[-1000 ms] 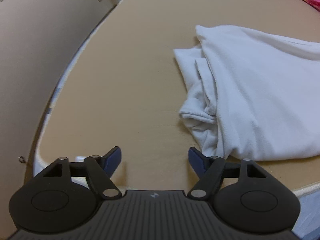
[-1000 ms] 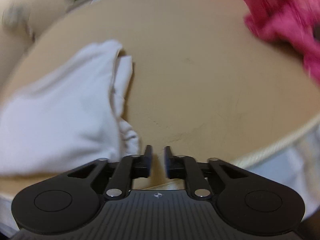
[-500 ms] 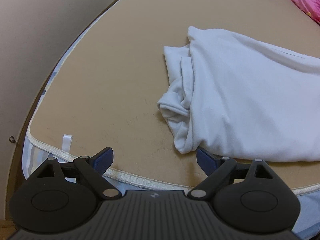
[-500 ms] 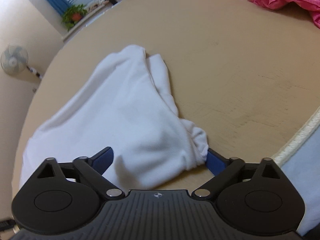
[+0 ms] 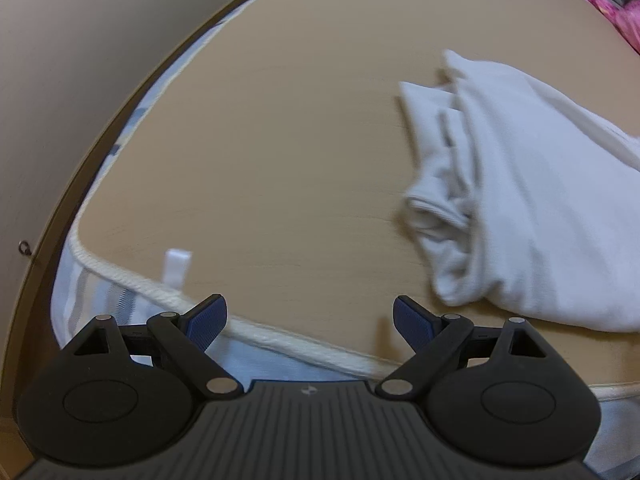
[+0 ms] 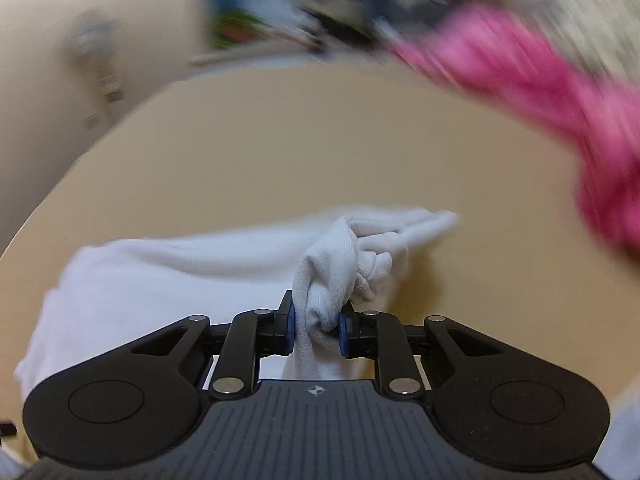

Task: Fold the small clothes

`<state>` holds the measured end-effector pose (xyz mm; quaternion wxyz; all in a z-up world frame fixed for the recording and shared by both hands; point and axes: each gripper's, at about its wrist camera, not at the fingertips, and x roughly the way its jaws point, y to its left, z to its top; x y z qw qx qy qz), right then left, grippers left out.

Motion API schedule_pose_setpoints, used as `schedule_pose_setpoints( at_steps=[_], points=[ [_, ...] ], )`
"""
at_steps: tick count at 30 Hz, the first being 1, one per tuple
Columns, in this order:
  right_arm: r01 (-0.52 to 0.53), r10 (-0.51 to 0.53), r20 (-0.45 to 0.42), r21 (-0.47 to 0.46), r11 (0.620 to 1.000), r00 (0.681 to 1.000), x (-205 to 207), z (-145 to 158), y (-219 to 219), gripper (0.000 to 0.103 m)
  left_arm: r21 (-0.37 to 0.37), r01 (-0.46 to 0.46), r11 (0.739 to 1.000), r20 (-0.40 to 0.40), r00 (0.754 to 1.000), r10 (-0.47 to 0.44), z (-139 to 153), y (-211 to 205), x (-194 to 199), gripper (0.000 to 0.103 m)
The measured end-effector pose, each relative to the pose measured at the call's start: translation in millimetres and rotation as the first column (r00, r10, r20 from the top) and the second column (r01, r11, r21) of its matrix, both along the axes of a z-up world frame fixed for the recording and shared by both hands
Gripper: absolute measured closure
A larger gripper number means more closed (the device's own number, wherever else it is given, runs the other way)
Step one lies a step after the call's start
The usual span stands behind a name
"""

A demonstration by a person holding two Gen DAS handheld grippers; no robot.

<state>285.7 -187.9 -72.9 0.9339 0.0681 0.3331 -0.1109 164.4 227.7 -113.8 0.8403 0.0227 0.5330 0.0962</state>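
White garment (image 6: pixel 340 276) bunched in the just-closed right hand-held gripper (image 6: pixel 316 328); left hand-held gripper (image 5: pixel 310 322) wide, empty.

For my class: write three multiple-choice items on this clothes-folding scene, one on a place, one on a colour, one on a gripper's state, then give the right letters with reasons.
1. Where does the white garment lie in the left wrist view?
A. to the right of the open fingers
B. between the fingers
C. on the floor

2. What colour is the cloth at the far right of the right wrist view?
A. green
B. pink
C. black

3. What is the right gripper doing?
A. standing open and empty
B. gripping a plant
C. pinching white fabric

Answers: 1 A, it rests on the tan mat beside the left gripper. 2 B, though blurred, it is plainly pink. 3 C, both pads press a bunched fold.
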Motion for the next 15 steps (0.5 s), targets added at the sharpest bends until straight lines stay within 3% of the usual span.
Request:
schedule_pose_setpoints(
  at_steps=[2, 5, 8, 10, 11, 12, 13, 15],
  points=[
    [-0.120, 0.124, 0.036, -0.096, 0.988, 0.992, 10.8, 13.1, 49.0, 0.083, -0.003, -0.029, 1.000, 0.001, 1.000, 0.029, -0.3, 16.4, -2.6, 0.010],
    [-0.318, 0.337, 0.040, -0.238, 0.918, 0.941, 10.4, 16.7, 129.6, 0.083, -0.007, -0.080, 0.997, -0.013, 0.997, 0.080, -3.6, 42.3, -7.5, 0.010],
    [-0.531, 0.536, -0.069, -0.295, 0.795, 0.841, 3.4, -9.3, 202.1, 0.080, -0.023, -0.131, 0.991, -0.029, 0.991, 0.130, -7.7, 66.0, -12.4, 0.010],
    [-0.660, 0.636, -0.182, -0.282, 0.696, 0.750, -4.0, -39.2, 236.8, 0.069, -0.039, -0.156, 0.987, -0.040, 0.987, 0.154, -9.7, 77.9, -15.7, 0.010],
    [-0.694, 0.647, -0.250, -0.265, 0.669, 0.720, -7.4, -55.3, 248.7, 0.061, -0.046, -0.163, 0.986, -0.045, 0.986, 0.160, -10.2, 81.8, -16.8, 0.010],
    [-0.697, 0.640, -0.277, -0.265, 0.666, 0.717, -11.2, -63.6, 254.4, 0.045, -0.053, -0.166, 0.985, -0.046, 0.985, 0.164, -10.3, 84.6, -17.9, 0.010],
    [-0.694, 0.643, -0.261, -0.274, 0.665, 0.720, -18.3, -65.6, 255.3, 0.038, -0.061, -0.167, 0.984, -0.044, 0.985, 0.164, -9.7, 85.8, -18.7, 0.010],
    [-0.710, 0.678, -0.209, -0.225, 0.668, 0.704, -32.3, -57.0, 244.6, 0.037, -0.071, -0.160, 0.985, -0.038, 0.987, 0.157, -8.2, 84.8, -18.7, 0.010]
  ],
)
